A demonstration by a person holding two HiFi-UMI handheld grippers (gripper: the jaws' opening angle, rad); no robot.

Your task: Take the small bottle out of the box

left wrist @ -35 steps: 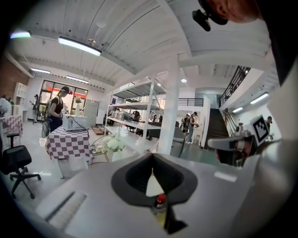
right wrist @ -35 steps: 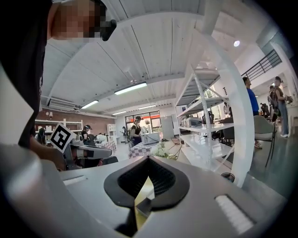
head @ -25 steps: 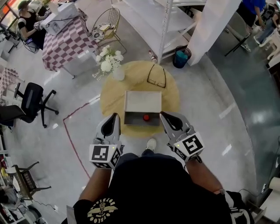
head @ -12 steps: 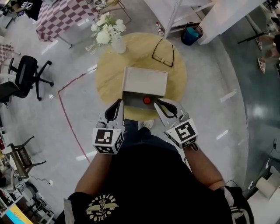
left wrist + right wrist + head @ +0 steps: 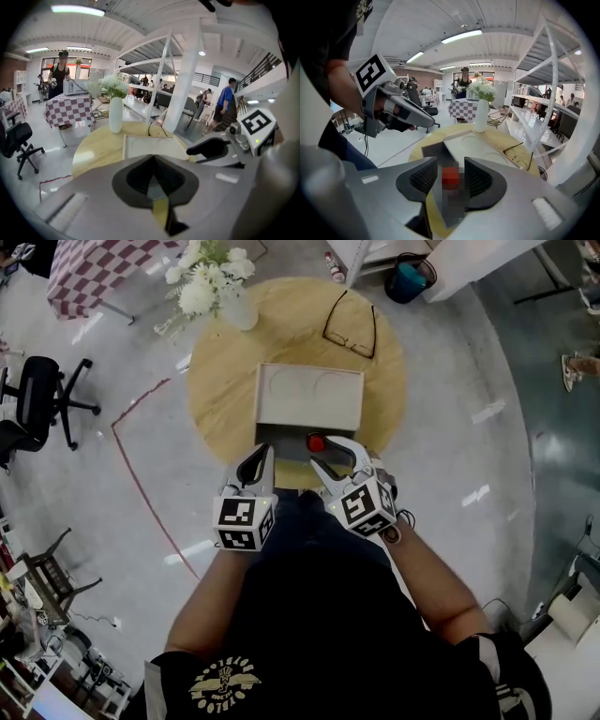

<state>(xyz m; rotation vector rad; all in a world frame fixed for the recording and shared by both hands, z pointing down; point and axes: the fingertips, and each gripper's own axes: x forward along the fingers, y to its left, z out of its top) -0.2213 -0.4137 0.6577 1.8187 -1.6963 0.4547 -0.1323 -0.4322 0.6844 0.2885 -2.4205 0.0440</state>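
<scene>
Only the red cap of the small bottle (image 5: 316, 442) can be made out. In the head view its body is lost in the dark of the compartment. In the right gripper view the cap (image 5: 450, 178) sits mid-frame and everything below it is too blurred to read.

The person's dark shirt fills the lower half of the head view and cuts off the near edge of the round wooden table (image 5: 225, 381). The left gripper view shows only a far strip of the box (image 5: 150, 145) above the gripper's own body.

The box (image 5: 309, 399) sits at the table's centre. A pale panel with two round impressions lies toward the top of the frame, and a dark open compartment faces the bottom. The bottle stands in that compartment, toward its right side.

The right gripper (image 5: 333, 454) is at the compartment's lower right edge. Its jaws have just been opening and now stand wide. In its own view (image 5: 451, 180) the cap shows in the gap and the pads are clear of it. The left gripper (image 5: 258, 460) is at the box's lower left corner. Its jaws are closed together on nothing (image 5: 152, 159).

Eyeglasses (image 5: 350, 324) and a vase (image 5: 236, 313) of white flowers stand at the table's top edge.
</scene>
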